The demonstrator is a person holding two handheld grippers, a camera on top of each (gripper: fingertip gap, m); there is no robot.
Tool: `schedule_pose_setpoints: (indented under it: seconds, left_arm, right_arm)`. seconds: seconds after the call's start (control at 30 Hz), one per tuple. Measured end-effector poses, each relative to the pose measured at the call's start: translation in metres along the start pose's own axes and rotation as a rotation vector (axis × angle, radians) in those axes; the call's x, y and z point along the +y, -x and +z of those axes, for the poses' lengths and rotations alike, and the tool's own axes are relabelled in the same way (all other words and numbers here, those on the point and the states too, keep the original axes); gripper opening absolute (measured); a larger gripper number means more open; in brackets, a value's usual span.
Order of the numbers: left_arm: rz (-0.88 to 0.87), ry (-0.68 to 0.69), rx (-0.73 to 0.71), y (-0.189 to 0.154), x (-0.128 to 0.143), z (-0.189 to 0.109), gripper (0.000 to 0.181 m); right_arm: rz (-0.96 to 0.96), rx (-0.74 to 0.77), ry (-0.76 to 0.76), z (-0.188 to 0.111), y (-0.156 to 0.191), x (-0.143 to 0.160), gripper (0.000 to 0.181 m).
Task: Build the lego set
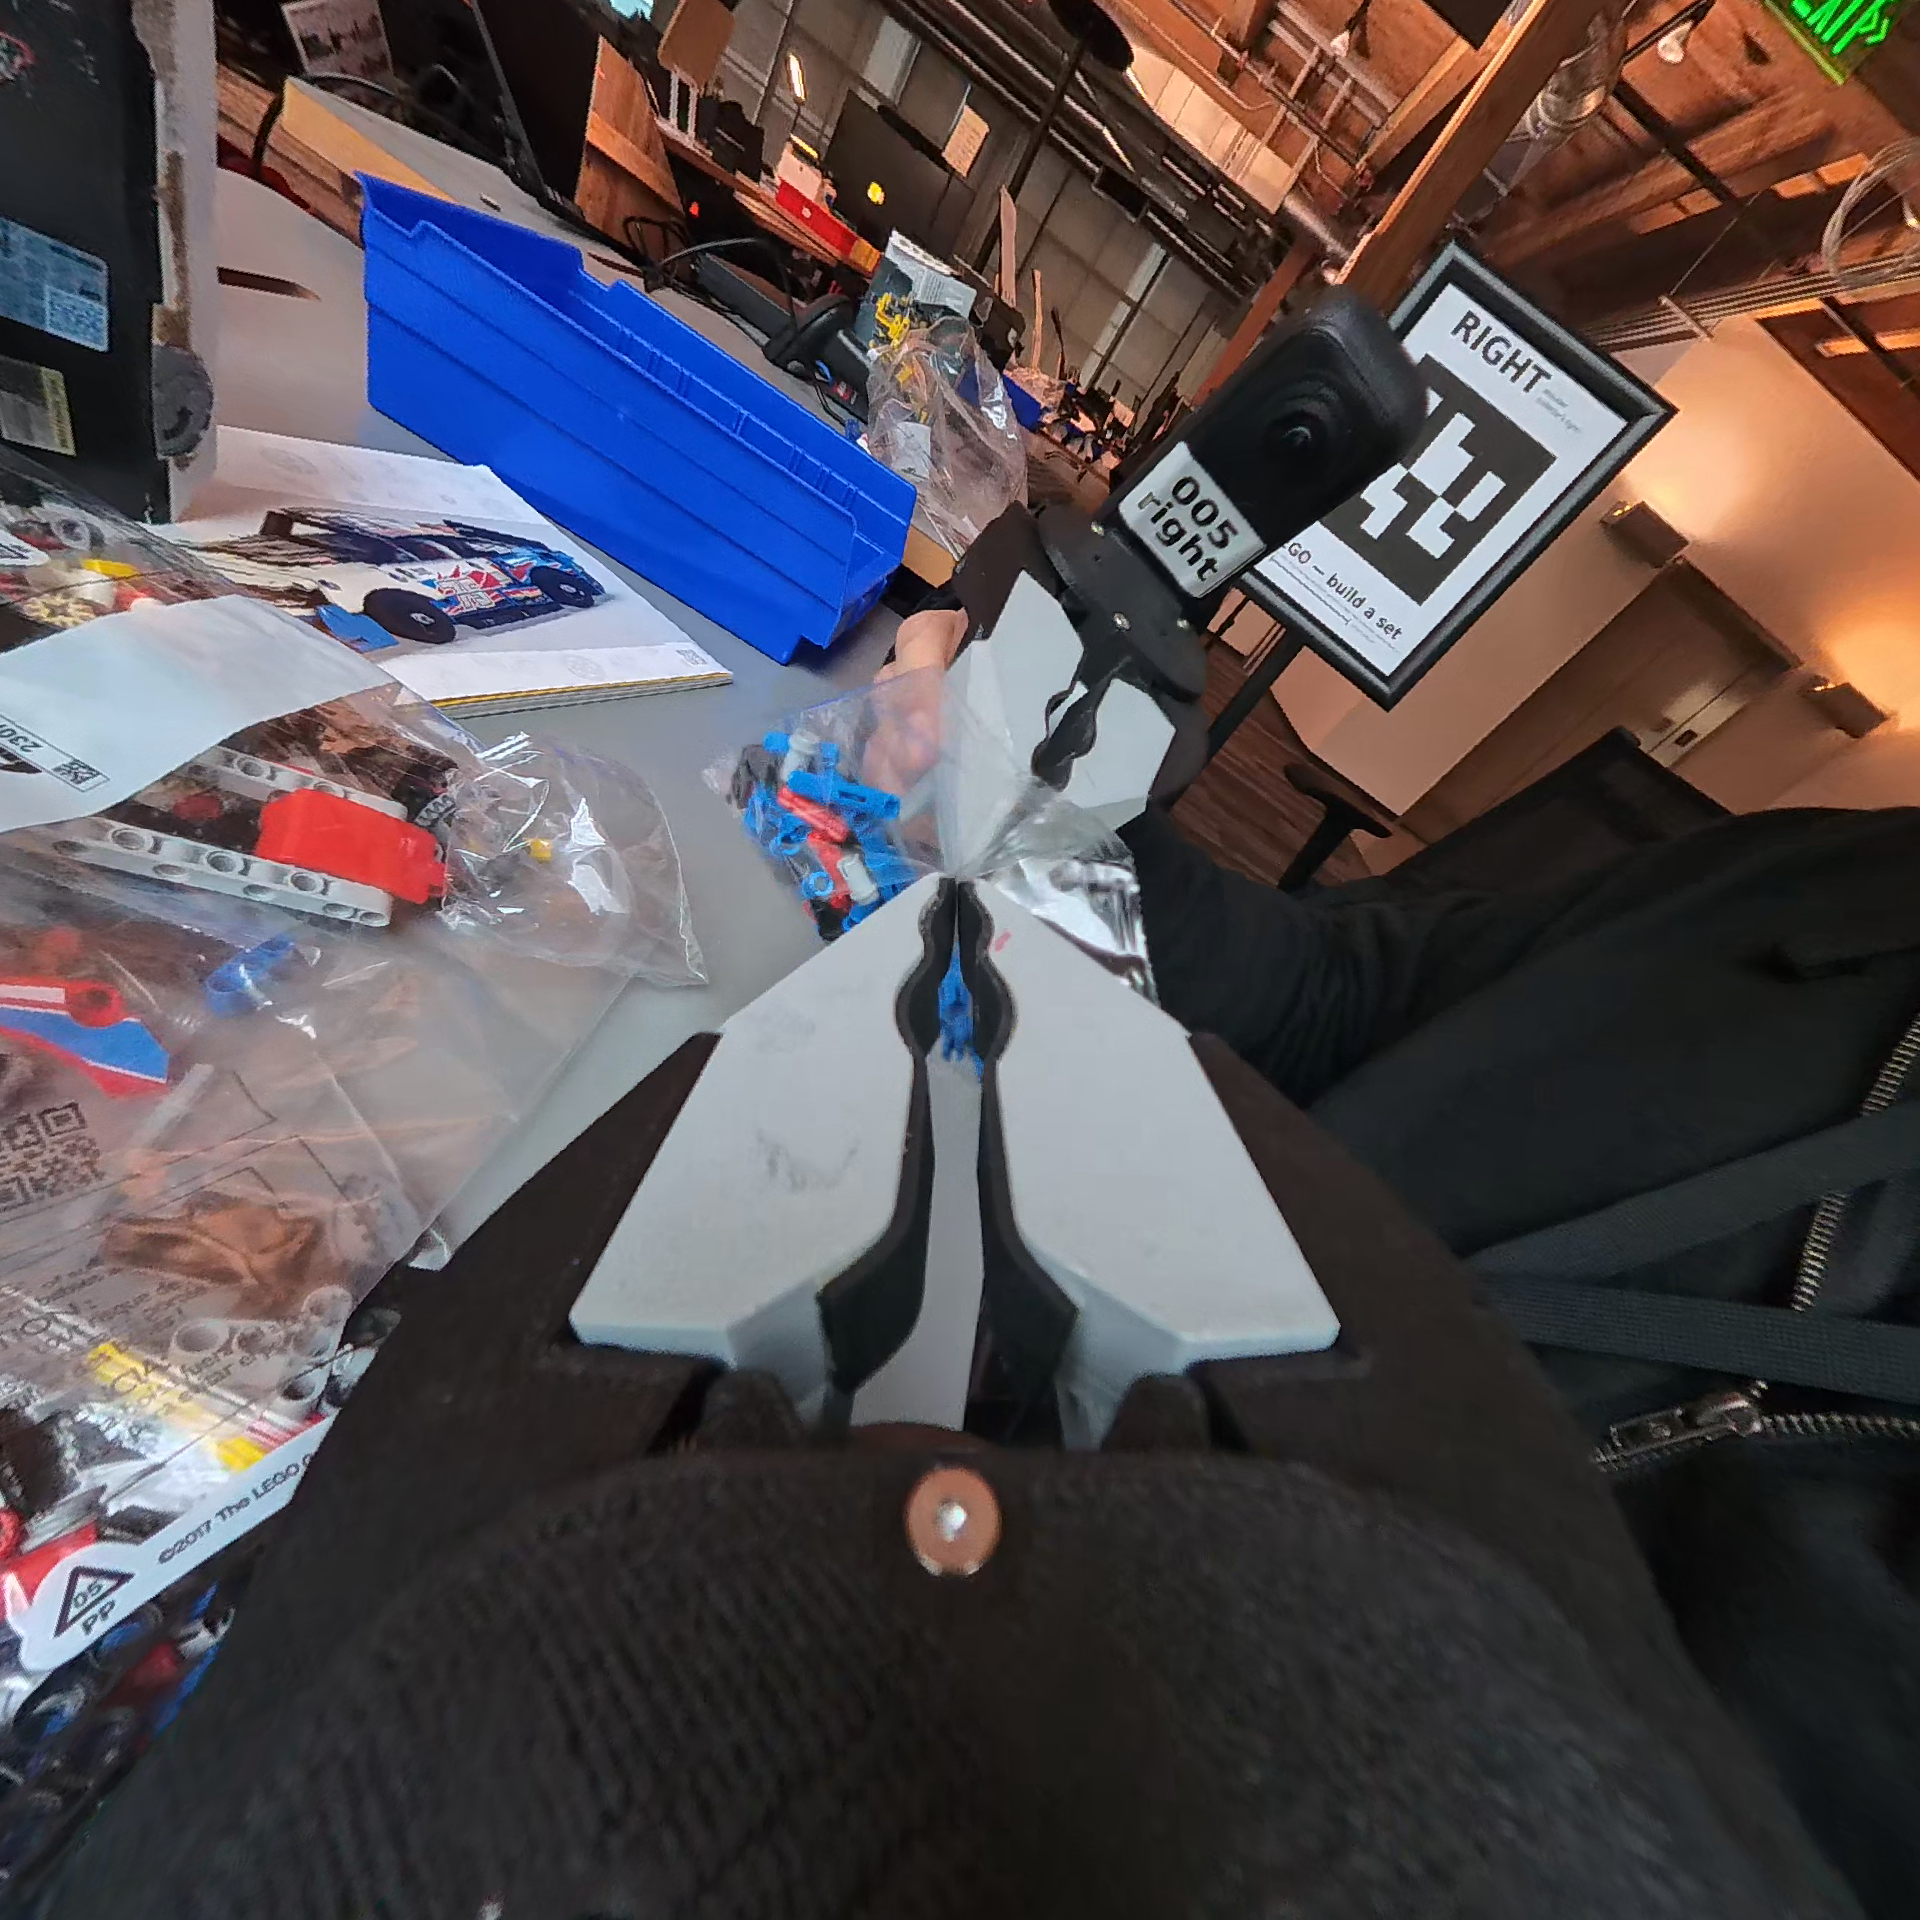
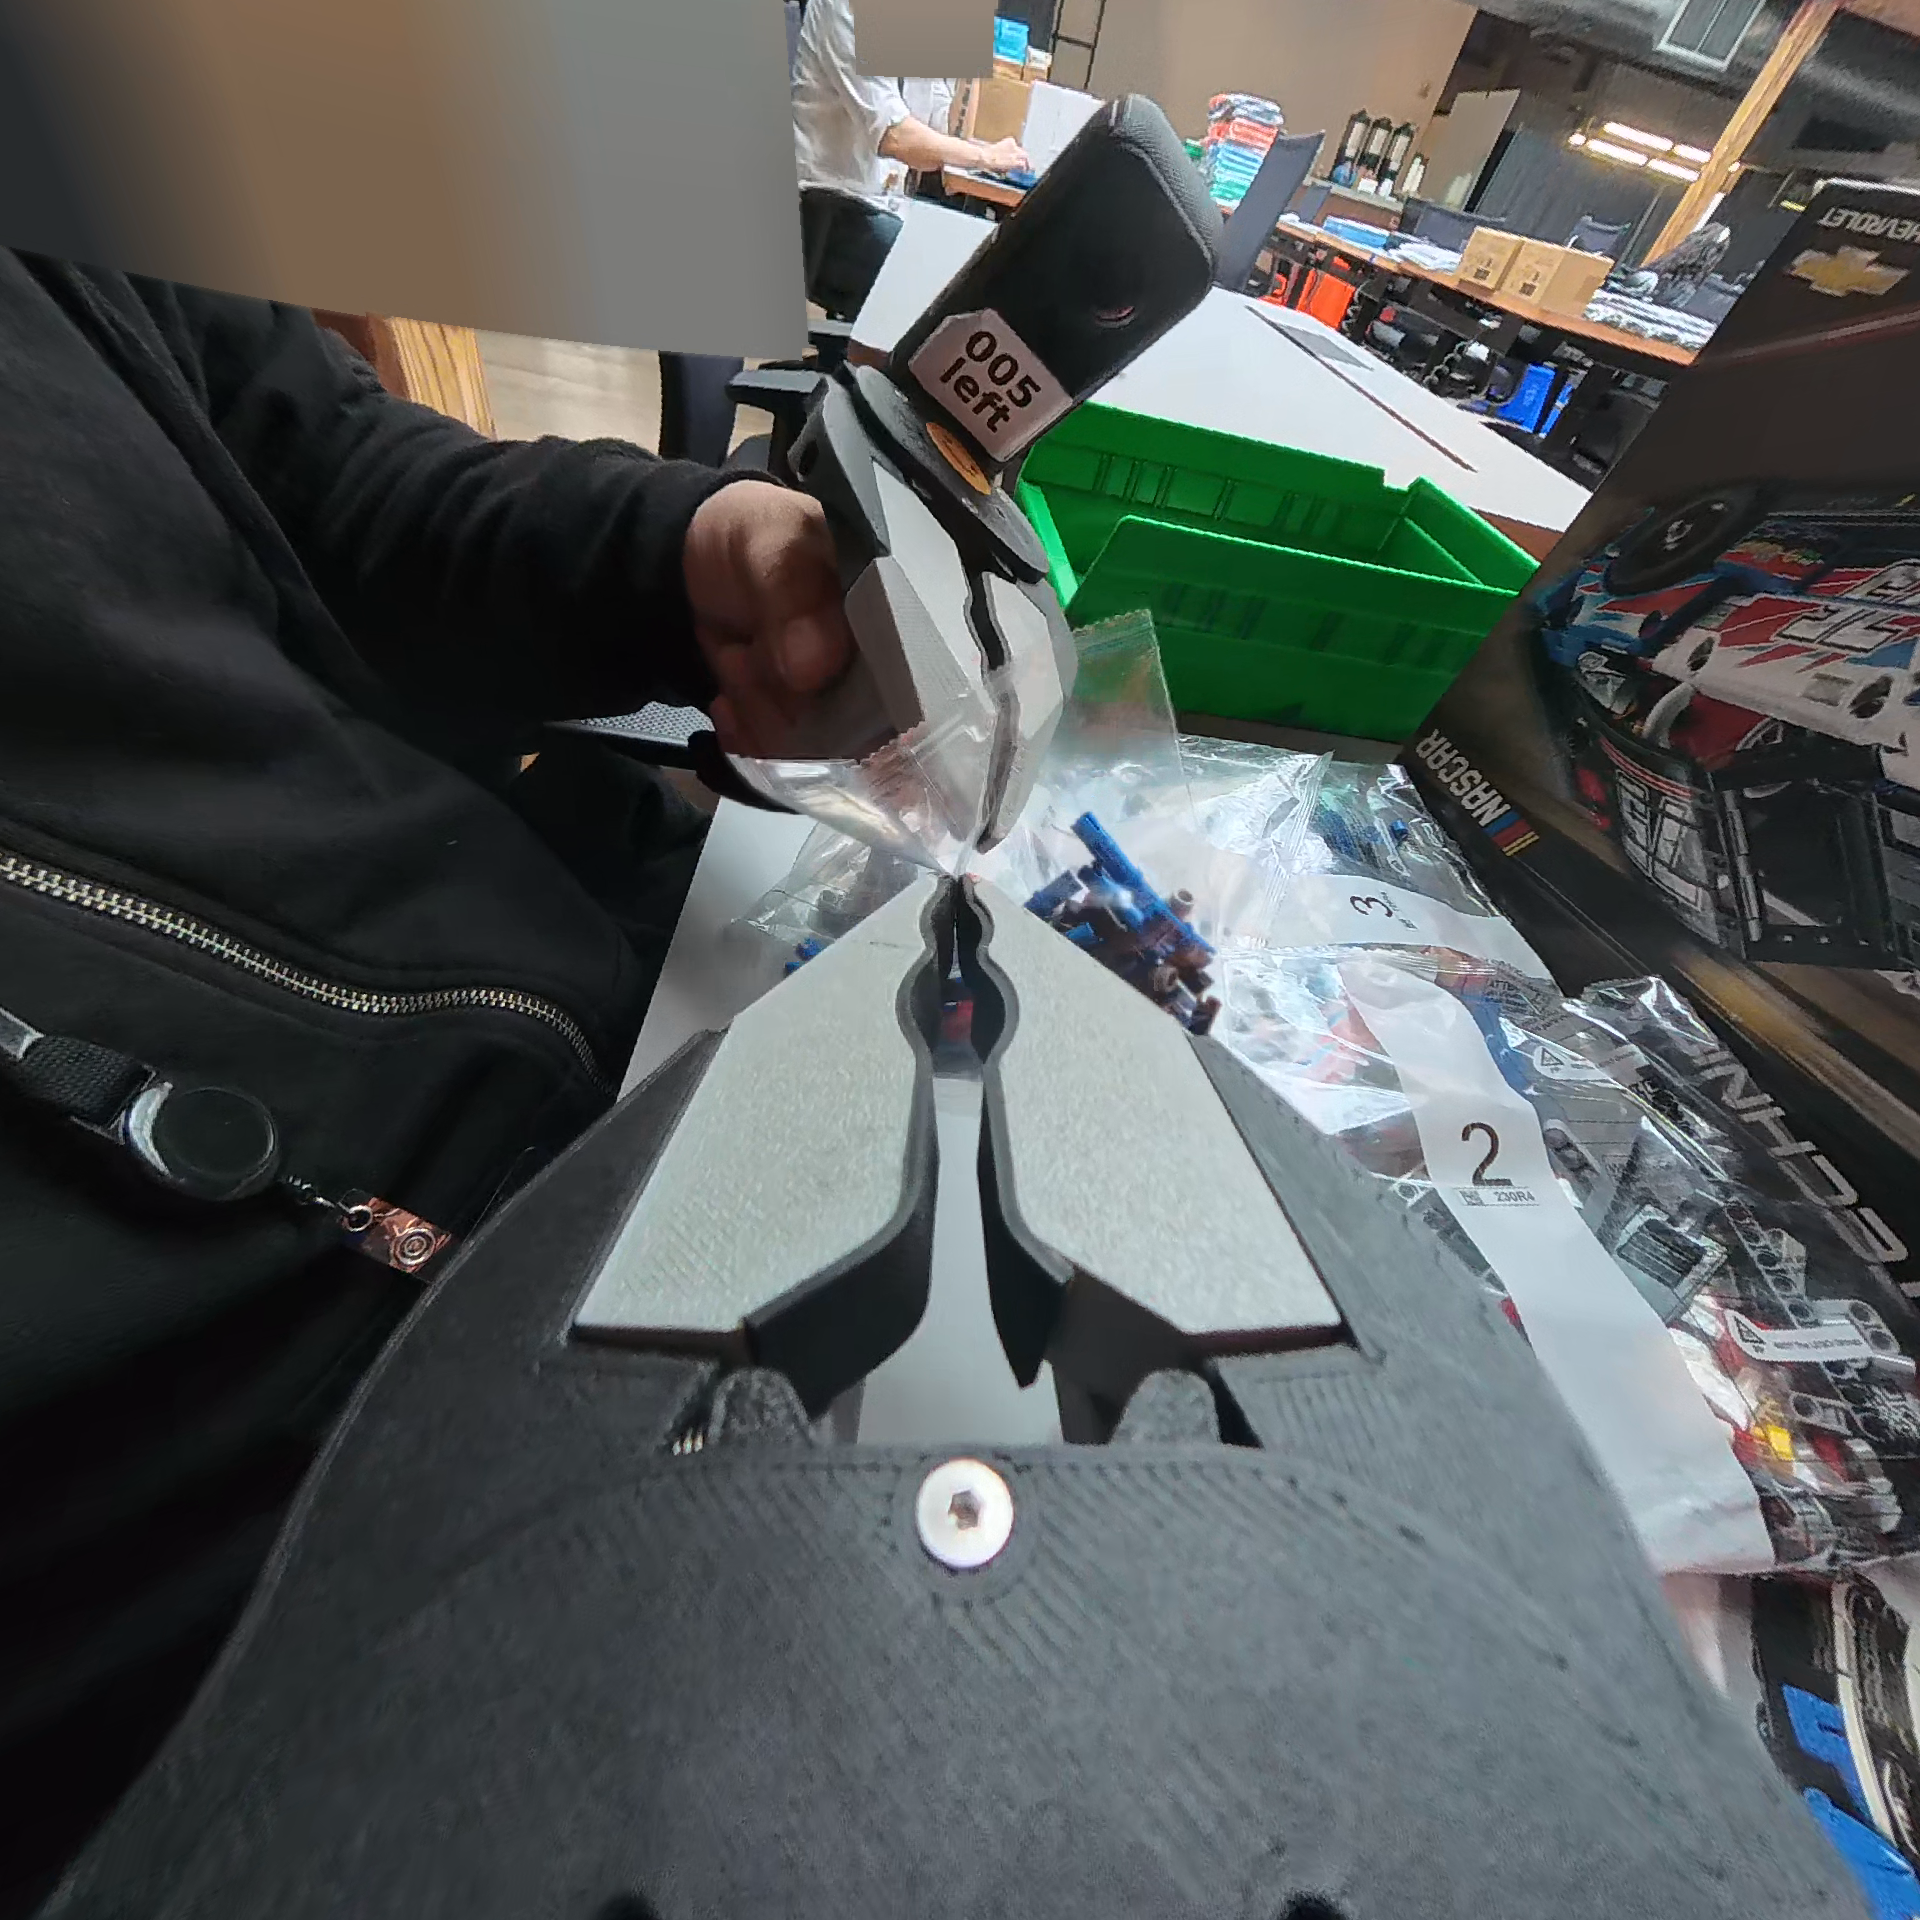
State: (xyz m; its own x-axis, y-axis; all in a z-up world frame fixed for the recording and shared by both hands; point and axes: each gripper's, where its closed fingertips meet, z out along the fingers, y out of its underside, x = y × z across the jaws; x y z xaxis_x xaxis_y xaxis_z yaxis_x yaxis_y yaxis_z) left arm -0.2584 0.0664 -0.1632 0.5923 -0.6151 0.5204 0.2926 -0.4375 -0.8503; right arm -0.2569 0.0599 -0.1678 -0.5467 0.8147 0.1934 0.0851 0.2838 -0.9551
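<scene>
A small clear bag of blue and red Lego pins (image 1: pixel 831 800) hangs just above the grey table (image 1: pixel 675 727), stretched between both grippers. My left gripper (image 1: pixel 956 885) is shut on one corner of the bag's plastic. My right gripper (image 1: pixel 1049 774) stands just beyond it, shut on the same plastic. In the right wrist view, my right gripper (image 2: pixel 958 891) pinches the bag (image 2: pixel 1112 914), and the left gripper (image 2: pixel 982 842) comes down from above, tips almost meeting. The film between them is pulled taut.
A blue bin (image 1: pixel 623 416), an instruction booklet (image 1: pixel 468 582) and larger bags of parts (image 1: pixel 312 852) lie to the left. A green bin (image 2: pixel 1268 582), the set's box (image 2: pixel 1714 675) and numbered bags (image 2: pixel 1507 1143) are on the right. A person's black jacket (image 2: pixel 260 727) is close by. Both grippers' tips are close together, under 4 cm apart.
</scene>
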Motion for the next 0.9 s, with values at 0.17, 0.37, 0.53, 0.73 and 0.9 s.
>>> schedule_pose_setpoints:
  seconds: [0.17, 0.37, 0.53, 0.73, 0.9]
  left_arm:
    - [-0.015, -0.031, -0.014, 0.007, -0.005, -0.007, 0.0]
    - [-0.011, 0.04, 0.025, -0.001, 0.004, -0.002, 0.0]
    - [-0.028, 0.047, 0.062, -0.005, 0.004, -0.003, 0.014]
    - [-0.03, 0.031, 0.045, -0.004, 0.0, -0.003, 0.017]
    - [-0.009, 0.032, 0.016, -0.003, 0.001, 0.001, 0.014]
  right_arm:
    - [0.017, 0.024, -0.034, -0.012, -0.009, -0.004, 0.0]
    - [0.029, 0.003, -0.075, -0.015, -0.007, -0.01, 0.0]
    - [-0.012, -0.029, -0.05, -0.011, 0.002, -0.006, 0.0]
    - [-0.026, -0.042, -0.044, -0.006, 0.008, -0.006, 0.0]
    - [-0.025, -0.05, -0.036, -0.002, 0.01, -0.004, 0.0]
